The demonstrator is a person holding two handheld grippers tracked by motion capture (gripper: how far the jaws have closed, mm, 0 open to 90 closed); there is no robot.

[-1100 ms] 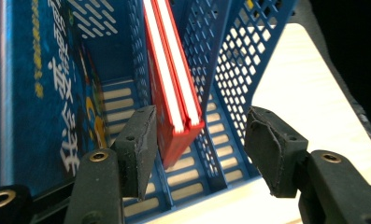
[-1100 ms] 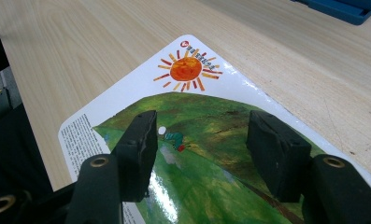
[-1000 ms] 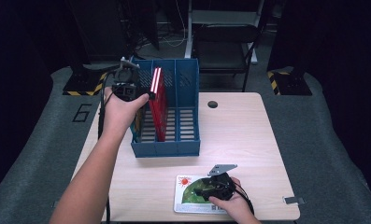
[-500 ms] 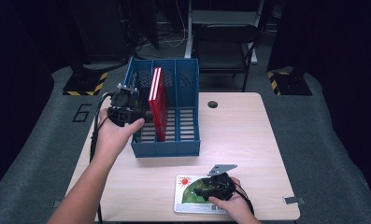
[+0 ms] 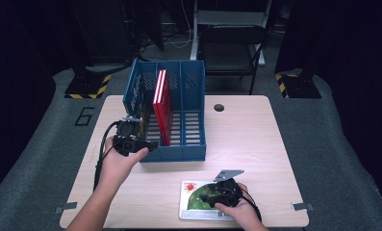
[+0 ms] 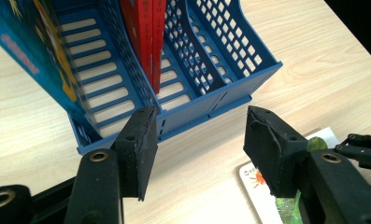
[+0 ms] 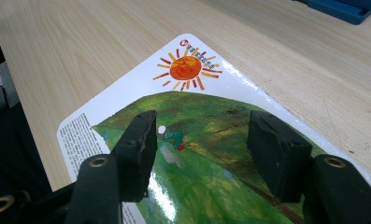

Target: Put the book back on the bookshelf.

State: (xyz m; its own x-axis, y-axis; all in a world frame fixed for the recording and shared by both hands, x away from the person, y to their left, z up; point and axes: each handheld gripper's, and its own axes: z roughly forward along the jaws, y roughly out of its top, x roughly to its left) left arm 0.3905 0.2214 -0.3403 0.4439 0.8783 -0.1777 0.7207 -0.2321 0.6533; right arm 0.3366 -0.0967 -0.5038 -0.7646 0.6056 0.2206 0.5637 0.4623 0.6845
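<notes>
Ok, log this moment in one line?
left gripper: open, at blue rack front | red book: upright in rack | right gripper: open over picture book

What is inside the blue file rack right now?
The rack holds red books upright in its middle slot and a blue-covered book in the left slot. The right slot looks empty. The books hide parts of the floor.

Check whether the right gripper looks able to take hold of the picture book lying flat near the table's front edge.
Probably yes: the right gripper hangs open just over the picture book, nothing between them. The book lies flat on the table, so catching an edge may be awkward.
</notes>
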